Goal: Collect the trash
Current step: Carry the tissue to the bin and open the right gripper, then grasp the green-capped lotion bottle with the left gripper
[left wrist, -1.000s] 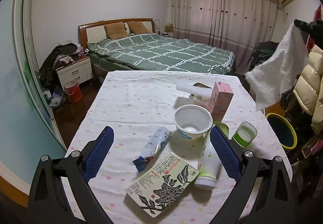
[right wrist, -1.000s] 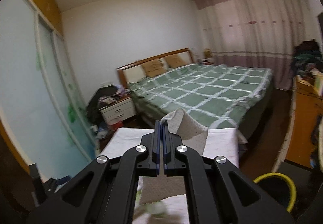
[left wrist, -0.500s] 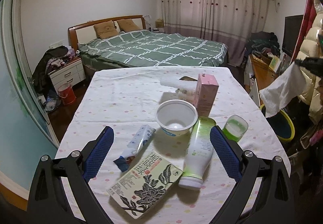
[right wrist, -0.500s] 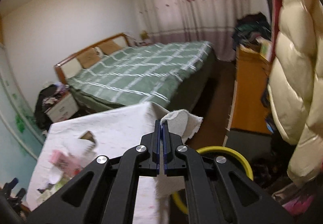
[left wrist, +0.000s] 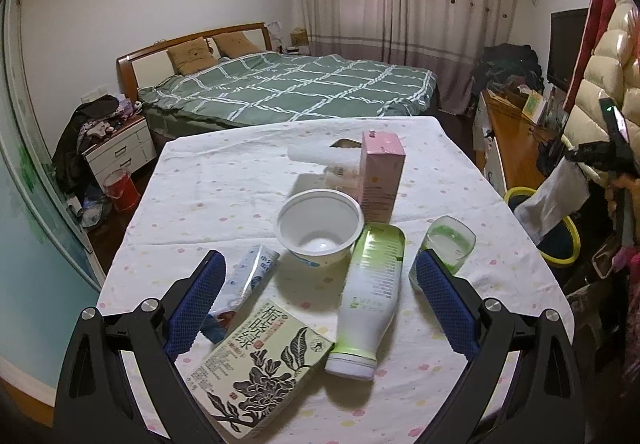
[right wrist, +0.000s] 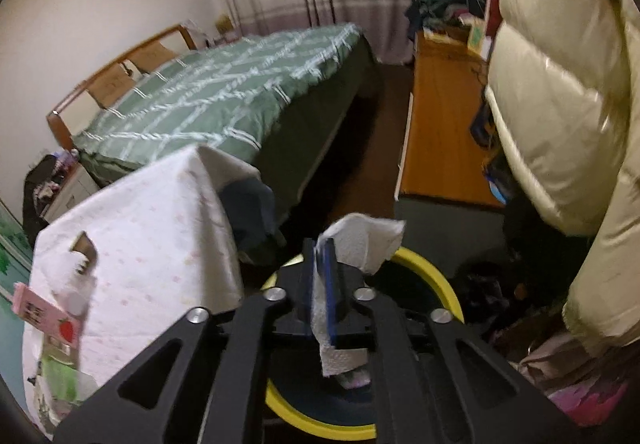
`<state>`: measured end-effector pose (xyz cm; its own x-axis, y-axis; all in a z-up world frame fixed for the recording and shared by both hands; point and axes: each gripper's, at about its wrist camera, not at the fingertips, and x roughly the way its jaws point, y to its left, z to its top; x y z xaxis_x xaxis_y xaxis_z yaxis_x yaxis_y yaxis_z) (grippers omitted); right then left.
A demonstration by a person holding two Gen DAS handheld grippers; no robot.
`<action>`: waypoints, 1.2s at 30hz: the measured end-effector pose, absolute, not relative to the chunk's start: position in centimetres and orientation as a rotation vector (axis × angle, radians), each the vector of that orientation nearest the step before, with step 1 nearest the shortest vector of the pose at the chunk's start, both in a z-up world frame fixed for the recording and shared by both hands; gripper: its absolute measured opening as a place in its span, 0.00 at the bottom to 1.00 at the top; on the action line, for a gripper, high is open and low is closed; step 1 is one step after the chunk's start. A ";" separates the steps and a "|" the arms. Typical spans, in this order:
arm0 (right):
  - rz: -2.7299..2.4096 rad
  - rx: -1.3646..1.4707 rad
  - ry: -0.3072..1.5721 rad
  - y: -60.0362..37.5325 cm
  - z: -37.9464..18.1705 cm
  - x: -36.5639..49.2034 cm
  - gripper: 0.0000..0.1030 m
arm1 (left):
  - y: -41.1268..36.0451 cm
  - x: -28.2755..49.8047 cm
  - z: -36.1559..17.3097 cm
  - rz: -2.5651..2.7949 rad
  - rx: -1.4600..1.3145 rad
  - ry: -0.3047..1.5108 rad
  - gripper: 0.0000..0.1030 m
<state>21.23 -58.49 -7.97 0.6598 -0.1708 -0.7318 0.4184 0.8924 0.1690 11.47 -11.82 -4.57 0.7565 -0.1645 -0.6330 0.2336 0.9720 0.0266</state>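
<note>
The right hand-held gripper (right wrist: pixel 319 264) hangs over the yellow-rimmed trash bin (right wrist: pixel 436 272) beside the bench (left wrist: pixel 224 180). Its jaws are opening, with a white paper towel (right wrist: pixel 360 244) between them. The towel's long side runs along the fingers, one end poking up past the tips, the other drooping toward the bin. The left hand-held gripper (left wrist: pixel 316 276) is spread wide above a lying bottle (left wrist: pixel 370 296) and holds nothing.
</note>
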 end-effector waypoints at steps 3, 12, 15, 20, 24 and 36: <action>-0.362 0.342 0.820 -59.1 -9.4 21.3 0.27 | -12.3 11.6 -4.9 -0.224 0.116 0.685 0.92; -0.302 0.330 0.812 -57.0 -9.7 19.7 0.29 | -13.9 13.1 -6.8 -0.274 0.134 0.742 0.92; -0.268 0.336 0.807 -56.0 -9.9 18.8 0.29 | -14.9 14.0 -8.1 -0.294 0.168 0.768 0.92; -0.218 0.341 0.798 -54.0 -10.1 17.4 0.30 | -16.3 16.3 -10.5 -0.344 0.198 0.837 0.92; -0.197 0.338 0.816 -53.3 -10.6 16.8 0.30 | -17.5 18.2 -12.5 -0.380 0.225 0.897 0.83; -0.170 0.355 0.858 -52.8 -12.5 16.8 0.30 | -18.5 21.0 -14.6 -0.424 0.225 0.998 0.55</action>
